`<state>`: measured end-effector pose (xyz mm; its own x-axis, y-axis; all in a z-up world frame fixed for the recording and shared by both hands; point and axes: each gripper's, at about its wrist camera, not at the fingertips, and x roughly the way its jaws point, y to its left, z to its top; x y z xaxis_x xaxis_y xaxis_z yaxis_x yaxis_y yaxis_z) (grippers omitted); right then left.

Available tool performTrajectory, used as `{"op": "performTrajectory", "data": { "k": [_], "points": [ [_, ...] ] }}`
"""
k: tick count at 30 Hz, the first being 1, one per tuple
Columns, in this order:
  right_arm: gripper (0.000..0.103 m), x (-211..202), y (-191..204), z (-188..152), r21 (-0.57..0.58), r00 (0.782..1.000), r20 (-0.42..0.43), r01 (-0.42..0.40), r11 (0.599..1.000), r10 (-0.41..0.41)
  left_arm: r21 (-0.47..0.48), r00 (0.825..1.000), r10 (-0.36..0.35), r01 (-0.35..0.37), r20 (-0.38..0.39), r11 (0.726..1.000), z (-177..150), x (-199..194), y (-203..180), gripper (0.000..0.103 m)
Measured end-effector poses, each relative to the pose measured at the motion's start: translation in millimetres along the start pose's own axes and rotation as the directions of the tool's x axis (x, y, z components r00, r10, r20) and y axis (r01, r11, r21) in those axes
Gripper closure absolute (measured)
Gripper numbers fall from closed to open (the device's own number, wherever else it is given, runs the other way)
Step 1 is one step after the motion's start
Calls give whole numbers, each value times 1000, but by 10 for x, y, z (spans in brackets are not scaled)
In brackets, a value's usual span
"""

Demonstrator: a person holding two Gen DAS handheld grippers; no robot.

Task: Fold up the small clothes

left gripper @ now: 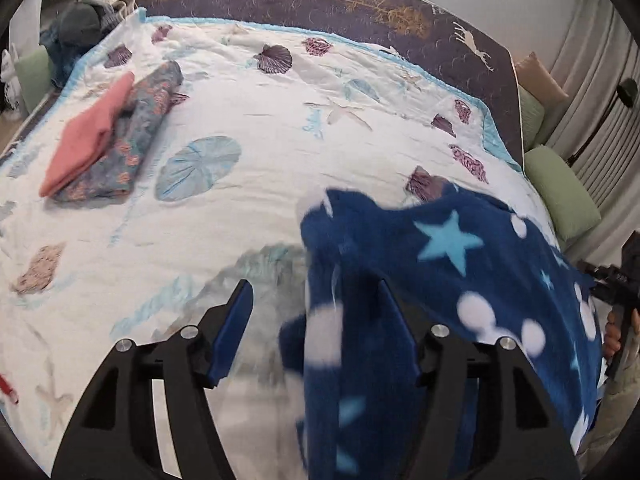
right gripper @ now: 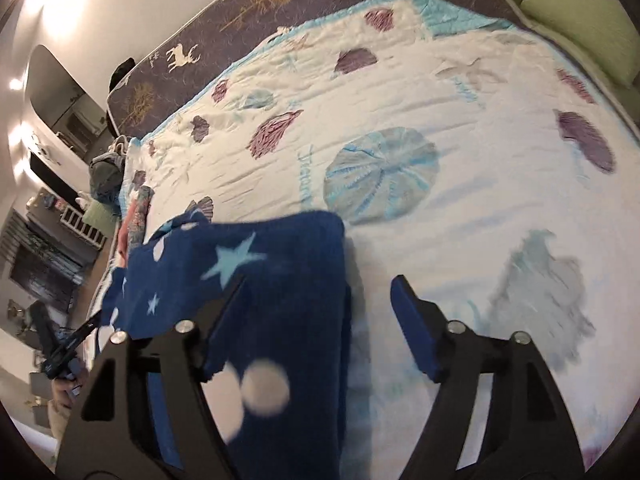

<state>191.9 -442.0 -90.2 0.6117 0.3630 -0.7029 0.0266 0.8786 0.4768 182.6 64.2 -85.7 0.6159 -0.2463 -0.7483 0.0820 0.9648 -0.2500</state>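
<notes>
Left wrist view: left gripper (left gripper: 316, 328) fingers stand apart, the blue star-print garment (left gripper: 460, 264) draped over the right one. Right gripper (right gripper: 320, 328) likewise parted; garment hangs near, above the bed quilt (right gripper: 460, 100).

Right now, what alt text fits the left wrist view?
A navy fleece with stars and dots drapes over one finger of the left gripper, whose jaws stand apart. It hangs above a white seashell quilt, where a pink cloth lies on a floral one.
</notes>
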Motion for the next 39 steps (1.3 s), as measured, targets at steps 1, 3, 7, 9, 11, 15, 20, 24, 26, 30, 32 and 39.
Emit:
{"op": "performTrajectory", "data": {
  "k": [1,3,7,9,11,15,20,24,26,30,32,39],
  "points": [
    [65,55,-9,38,0,1000,-12,-17,1000,17,0,1000,-5,5,2,1000,44,39,10,38],
    [71,160,-2,101,-8,998,-28,-48,999,48,6,1000,-18,18,13,1000,109,85,10,41],
    [97,167,80,131,-43,996,-7,-91,995,91,31,996,-53,51,69,998,140,23,-50,95],
    [98,-39,177,130,-72,987,89,-131,989,138,80,990,-12,1,138,997,110,-112,-128,95],
    [98,-211,238,128,-98,971,159,-164,982,178,107,988,20,-37,156,994,70,-120,-122,95],
    [97,71,223,152,-133,993,114,-24,991,39,92,996,66,-72,64,993,65,275,34,94],
    [86,223,99,2,-72,995,67,81,994,-76,-6,994,78,-78,82,997,22,59,173,90],
    [79,-413,326,-171,-128,976,192,126,984,-100,-5,990,4,-3,140,1000,-131,-482,129,66],
    [79,-599,470,-343,-179,980,188,93,980,-59,22,990,-61,58,127,998,-315,-682,40,51],
    [64,-719,869,-829,-284,990,139,8,959,33,44,997,-79,78,18,996,-805,-690,-133,51],
    [60,-690,1054,-1085,-317,992,100,-37,948,72,27,996,-85,85,0,996,-984,-636,-124,74],
    [52,-269,1079,-1602,-331,999,23,29,943,-23,-57,991,-131,130,-5,990,-1157,-745,142,86]
  ]
}}
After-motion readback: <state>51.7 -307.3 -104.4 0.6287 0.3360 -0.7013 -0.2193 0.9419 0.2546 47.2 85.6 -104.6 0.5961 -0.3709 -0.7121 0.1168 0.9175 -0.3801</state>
